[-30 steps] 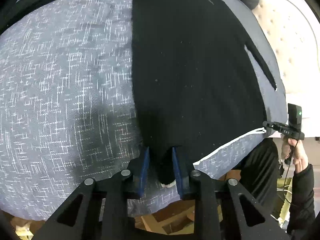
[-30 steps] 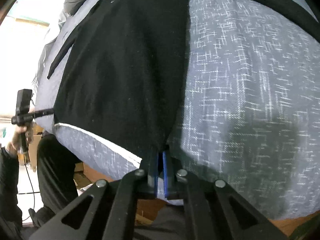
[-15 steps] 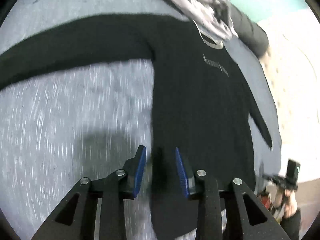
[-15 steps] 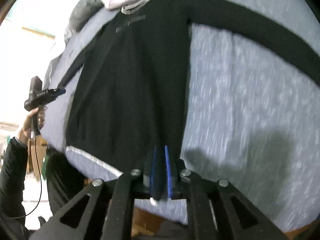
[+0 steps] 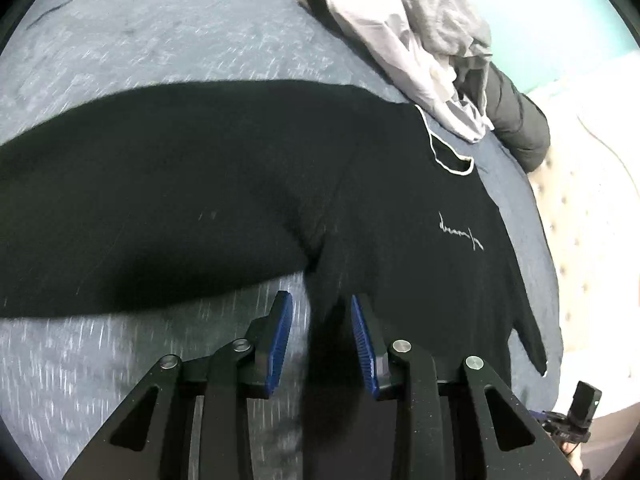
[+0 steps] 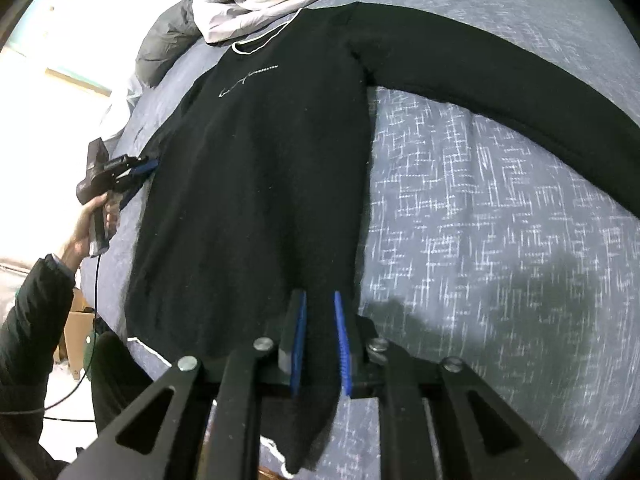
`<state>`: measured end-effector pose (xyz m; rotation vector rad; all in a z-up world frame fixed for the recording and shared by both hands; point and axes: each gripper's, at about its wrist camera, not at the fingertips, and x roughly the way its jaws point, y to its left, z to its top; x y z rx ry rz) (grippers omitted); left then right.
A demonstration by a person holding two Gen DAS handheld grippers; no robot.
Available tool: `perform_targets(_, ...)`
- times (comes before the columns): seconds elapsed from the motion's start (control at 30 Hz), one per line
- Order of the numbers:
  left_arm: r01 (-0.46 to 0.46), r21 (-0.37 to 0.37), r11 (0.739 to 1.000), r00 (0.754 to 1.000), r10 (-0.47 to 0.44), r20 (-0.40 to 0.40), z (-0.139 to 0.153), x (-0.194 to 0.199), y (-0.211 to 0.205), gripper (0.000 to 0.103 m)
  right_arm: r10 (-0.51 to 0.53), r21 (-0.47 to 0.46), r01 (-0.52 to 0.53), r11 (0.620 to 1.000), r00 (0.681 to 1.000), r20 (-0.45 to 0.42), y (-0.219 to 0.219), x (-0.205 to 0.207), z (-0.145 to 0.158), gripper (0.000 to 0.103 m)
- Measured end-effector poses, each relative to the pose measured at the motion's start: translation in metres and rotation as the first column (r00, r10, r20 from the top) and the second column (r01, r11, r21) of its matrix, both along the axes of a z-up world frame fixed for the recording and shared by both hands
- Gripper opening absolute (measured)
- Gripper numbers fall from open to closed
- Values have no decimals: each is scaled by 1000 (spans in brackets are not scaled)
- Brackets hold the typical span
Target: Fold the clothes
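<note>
Your right gripper (image 6: pixel 320 320) points steeply down at the near edge of the bed, its blue ribbed pads (image 6: pixel 343 344) parted by a narrow gap. Its jaws have just been opening; the hem corner of the black sweater (image 6: pixel 248 184) runs between them and hangs below, and the pads no longer pinch it. Your left gripper (image 5: pixel 322 320) is tilted down too, jaws apart with a clear gap. The sweater's side edge under the armpit lies between the fingers, and the pads stand off it on both sides, so nothing is gripped.

The sweater lies flat and face up on the bed cover (image 6: pixel 480 200), a blue-grey fabric flecked with white dashes. It is a matte, slightly fuzzy knit with a thin white trim at the neckline and small pale lettering on the chest. One sleeve (image 6: pixel 500 80) stretches out sideways across the cover.

Your left hand (image 6: pixel 94 224), in a dark padded sleeve, shows in the right wrist view holding its gripper beside the sweater's far side.

Beyond the collar sits a crumpled heap of pale grey clothes (image 5: pixel 420 40), with a dark grey garment (image 5: pixel 516 120) beside it.
</note>
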<state>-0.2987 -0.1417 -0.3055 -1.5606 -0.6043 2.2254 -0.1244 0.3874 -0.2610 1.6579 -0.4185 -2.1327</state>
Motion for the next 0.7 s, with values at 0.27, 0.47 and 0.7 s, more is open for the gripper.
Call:
perform_targets(0.27,1,-3,1000,1000,-1,-26,2,-14,-5,3,-17,-9,17,1000,1000,1,1,-11,-5,14)
perform_targets(0.47,1,-73,997,1000,-3,-30,0,-17,-15,3,-9,10,9,1000,1000,14,-6,-12,-11,14)
perform_targets(0.7,-8,-79,997,1000,7,-20,4,-7,-19,4,-1,29,0,1000,1000,11,-4,-9,-8,14)
